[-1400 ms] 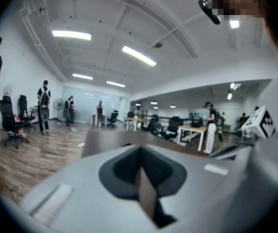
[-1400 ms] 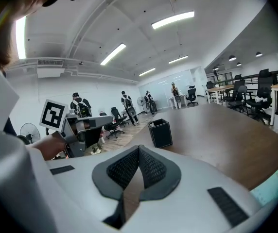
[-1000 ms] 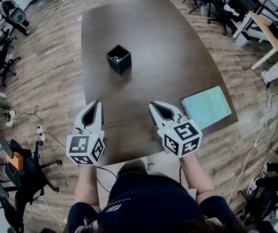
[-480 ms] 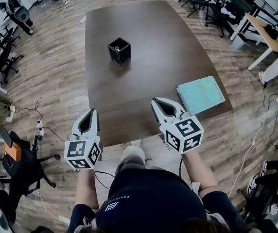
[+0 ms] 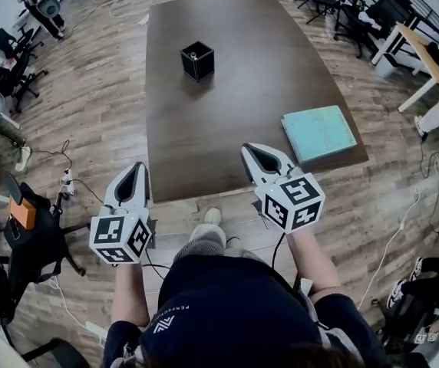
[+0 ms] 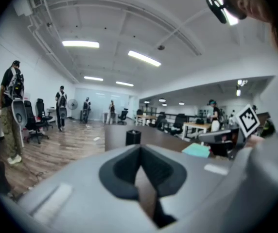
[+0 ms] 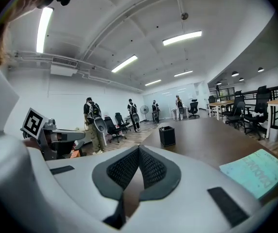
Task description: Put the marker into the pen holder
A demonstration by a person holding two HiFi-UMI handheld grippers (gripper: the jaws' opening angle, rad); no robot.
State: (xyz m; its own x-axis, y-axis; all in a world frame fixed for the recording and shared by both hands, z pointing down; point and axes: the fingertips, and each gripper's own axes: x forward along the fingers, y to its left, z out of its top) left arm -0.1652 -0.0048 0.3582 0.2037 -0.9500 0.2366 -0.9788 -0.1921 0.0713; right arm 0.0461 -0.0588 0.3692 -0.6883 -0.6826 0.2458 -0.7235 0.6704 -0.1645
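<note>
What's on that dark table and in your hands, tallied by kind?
Black square pen holder: 1
Pale teal flat rectangular pad: 1
White hand-held grippers: 2 (left hand-held gripper, right hand-held gripper)
Total: 4

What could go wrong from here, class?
1. The pen holder stands far from the left tool and the right tool, both shut and empty; a long lean might tip it.
2. The teal pad lies at the table edge near the right tool; a careless sweep could push it off.
3. Cables on the floor at the person's left may trip them.
</note>
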